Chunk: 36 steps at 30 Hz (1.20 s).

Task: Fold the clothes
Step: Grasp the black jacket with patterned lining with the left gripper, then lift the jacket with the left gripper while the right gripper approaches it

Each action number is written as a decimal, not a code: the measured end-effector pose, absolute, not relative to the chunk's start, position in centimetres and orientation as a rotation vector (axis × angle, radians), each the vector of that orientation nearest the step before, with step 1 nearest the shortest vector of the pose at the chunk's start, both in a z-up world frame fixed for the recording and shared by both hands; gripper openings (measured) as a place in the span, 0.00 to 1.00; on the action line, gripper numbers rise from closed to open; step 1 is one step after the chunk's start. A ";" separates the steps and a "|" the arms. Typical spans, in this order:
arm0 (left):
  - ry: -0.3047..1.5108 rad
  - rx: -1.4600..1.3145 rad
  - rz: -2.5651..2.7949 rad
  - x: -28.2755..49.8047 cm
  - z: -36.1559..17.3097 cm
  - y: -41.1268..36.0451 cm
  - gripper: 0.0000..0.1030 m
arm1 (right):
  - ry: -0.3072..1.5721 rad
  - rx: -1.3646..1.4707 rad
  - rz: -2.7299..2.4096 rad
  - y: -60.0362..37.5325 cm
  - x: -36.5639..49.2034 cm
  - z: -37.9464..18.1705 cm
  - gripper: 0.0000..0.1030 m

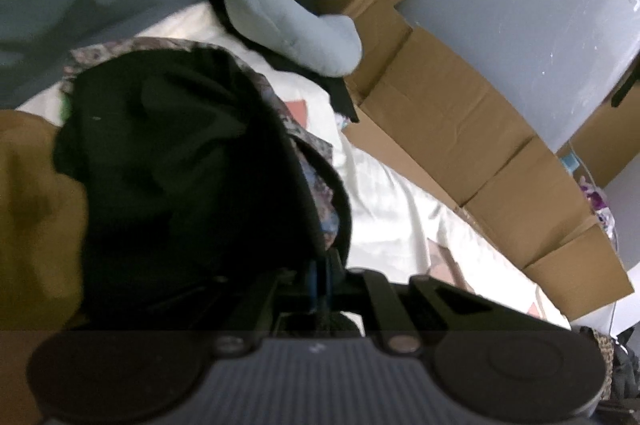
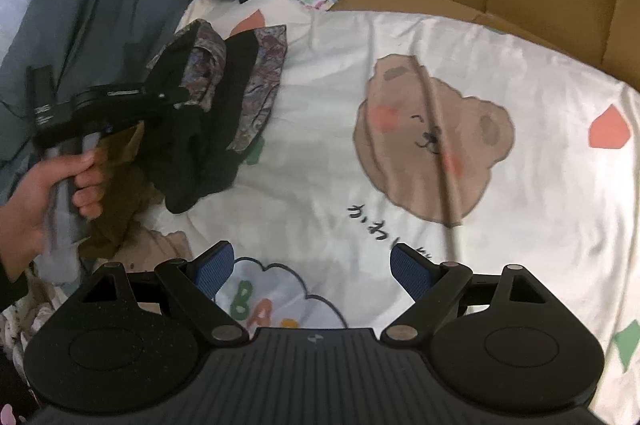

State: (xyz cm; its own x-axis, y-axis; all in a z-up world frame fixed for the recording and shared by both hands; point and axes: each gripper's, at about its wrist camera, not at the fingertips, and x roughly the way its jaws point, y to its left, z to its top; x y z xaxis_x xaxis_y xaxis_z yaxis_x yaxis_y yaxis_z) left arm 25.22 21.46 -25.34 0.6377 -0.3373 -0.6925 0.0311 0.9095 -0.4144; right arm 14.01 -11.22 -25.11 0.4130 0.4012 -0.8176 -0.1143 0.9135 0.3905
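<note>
Right gripper (image 2: 312, 271) hovers near us with jaws wide and empty over the bear-print sheet (image 2: 520, 65); beyond, left gripper (image 1: 320, 283) is pinched tight on the black garment (image 1: 180, 165), lifted off the heap. We'd raise it clear, then catch a free hem with the right.

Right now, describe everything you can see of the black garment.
The black garment is soft, dark cloth with a grey-purple patterned lining showing at its edges. It hangs bunched and lifted, pinched in the shut left gripper, its lower end draping onto the white bear-print sheet beside a brown garment.
</note>
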 end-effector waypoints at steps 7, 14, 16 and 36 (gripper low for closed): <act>0.847 -0.396 -0.137 22.6 -23.2 25.4 0.04 | 1.099 0.279 0.391 -9.4 14.3 -25.0 0.87; 0.832 -0.378 -0.074 20.3 -21.5 28.4 0.03 | 1.123 0.280 0.427 -7.7 15.7 -26.5 0.83; 0.823 -0.372 -0.055 19.4 -21.1 29.0 0.03 | 1.119 0.265 0.442 -7.0 16.2 -26.6 0.83; 0.819 -0.405 0.119 15.1 -22.3 35.3 0.03 | 1.160 0.372 0.474 -0.2 24.1 -32.2 0.69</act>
